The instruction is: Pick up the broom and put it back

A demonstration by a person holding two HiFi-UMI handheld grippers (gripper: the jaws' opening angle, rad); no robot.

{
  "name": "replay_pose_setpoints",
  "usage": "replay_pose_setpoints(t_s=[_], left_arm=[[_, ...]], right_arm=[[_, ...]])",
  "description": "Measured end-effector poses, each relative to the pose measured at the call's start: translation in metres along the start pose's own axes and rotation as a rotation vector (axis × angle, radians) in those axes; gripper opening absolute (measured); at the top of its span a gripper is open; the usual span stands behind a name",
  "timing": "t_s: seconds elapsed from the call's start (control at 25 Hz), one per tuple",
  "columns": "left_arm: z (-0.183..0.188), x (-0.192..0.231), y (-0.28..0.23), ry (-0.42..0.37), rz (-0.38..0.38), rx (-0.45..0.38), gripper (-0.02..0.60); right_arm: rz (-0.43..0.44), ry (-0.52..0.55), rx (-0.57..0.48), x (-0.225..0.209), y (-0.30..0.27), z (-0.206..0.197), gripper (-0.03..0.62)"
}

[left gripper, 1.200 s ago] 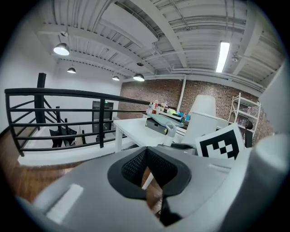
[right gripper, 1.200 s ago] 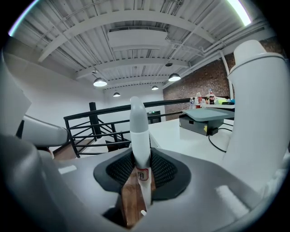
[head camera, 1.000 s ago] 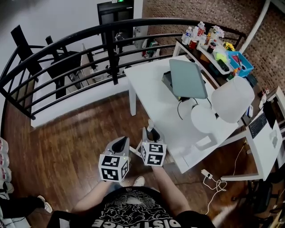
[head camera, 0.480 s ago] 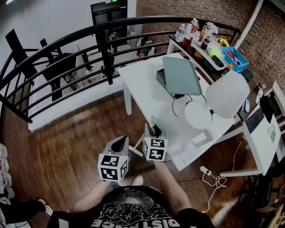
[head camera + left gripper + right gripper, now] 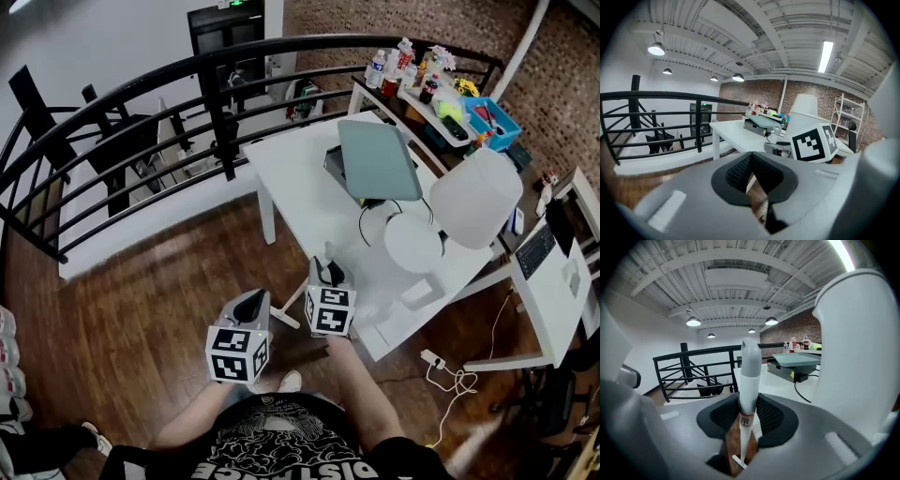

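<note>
Item 1: broom (image 5: 749,376) handle stood upright, pinched in R gripper (image 5: 748,414). L gripper (image 5: 752,172) jaws pressed together, 0 held. In the last sec I carried the broom nearer the table (image 5: 300,183); pickup done, put-back pending.

Right tool (image 5: 325,274) clamped on broom handle (image 5: 749,376), left tool (image 5: 251,303) apparently closed, side by side

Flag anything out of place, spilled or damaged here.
Nothing spilled or broken. Only oddity: a white power strip and its cord lie loose on the wooden floor beside the white table. The right tongs hold the broom handle.
</note>
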State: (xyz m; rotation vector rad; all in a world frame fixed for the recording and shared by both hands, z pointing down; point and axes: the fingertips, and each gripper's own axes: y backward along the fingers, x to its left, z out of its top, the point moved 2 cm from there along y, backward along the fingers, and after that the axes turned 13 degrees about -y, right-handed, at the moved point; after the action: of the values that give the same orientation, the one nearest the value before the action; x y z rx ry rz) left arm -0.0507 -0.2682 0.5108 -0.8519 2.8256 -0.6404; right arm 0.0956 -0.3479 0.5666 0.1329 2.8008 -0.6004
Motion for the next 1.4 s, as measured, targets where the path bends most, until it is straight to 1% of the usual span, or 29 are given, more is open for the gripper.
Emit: replay_pose_setpoints(t_s=[0.2, 0.48, 0.6, 0.88, 1.04, 1.24, 1.4], left_arm=[[-0.001, 0.002, 0.000, 0.004, 0.005, 0.003, 0.005], [0.001, 0.002, -0.001, 0.006, 0.006, -0.002, 0.005], [0.001, 0.001, -0.001, 0.006, 0.005, -0.001, 0.005], [0.000, -0.001, 0.000, 0.005, 0.011, 0.000, 0.005], [0.000, -0.002, 0.002, 0.007, 0.027, 0.004, 0.005], [0.003, -0.008, 0.009, -0.009, 0.040, 0.017, 0.005], [0.002, -0.012, 0.015, -0.009, 0.035, 0.028, 0.005]], right_arm=[[-0.023, -0.005, 0.007, -0.008, -0.003, -0.001, 0.101], [-0.016, 0.001, 0.022, -0.008, -0.005, -0.005, 0.101], [-0.014, -0.001, 0.025, -0.009, -0.004, -0.006, 0.112], [0.002, -0.026, 0.023, -0.008, 0.003, -0.007, 0.124], [0.003, -0.046, 0.007, -0.010, 0.013, -0.007, 0.126], [0.005, -0.073, -0.022, -0.010, 0.038, -0.002, 0.126], [0.008, -0.073, -0.043, -0.001, 0.061, 0.000, 0.126]])
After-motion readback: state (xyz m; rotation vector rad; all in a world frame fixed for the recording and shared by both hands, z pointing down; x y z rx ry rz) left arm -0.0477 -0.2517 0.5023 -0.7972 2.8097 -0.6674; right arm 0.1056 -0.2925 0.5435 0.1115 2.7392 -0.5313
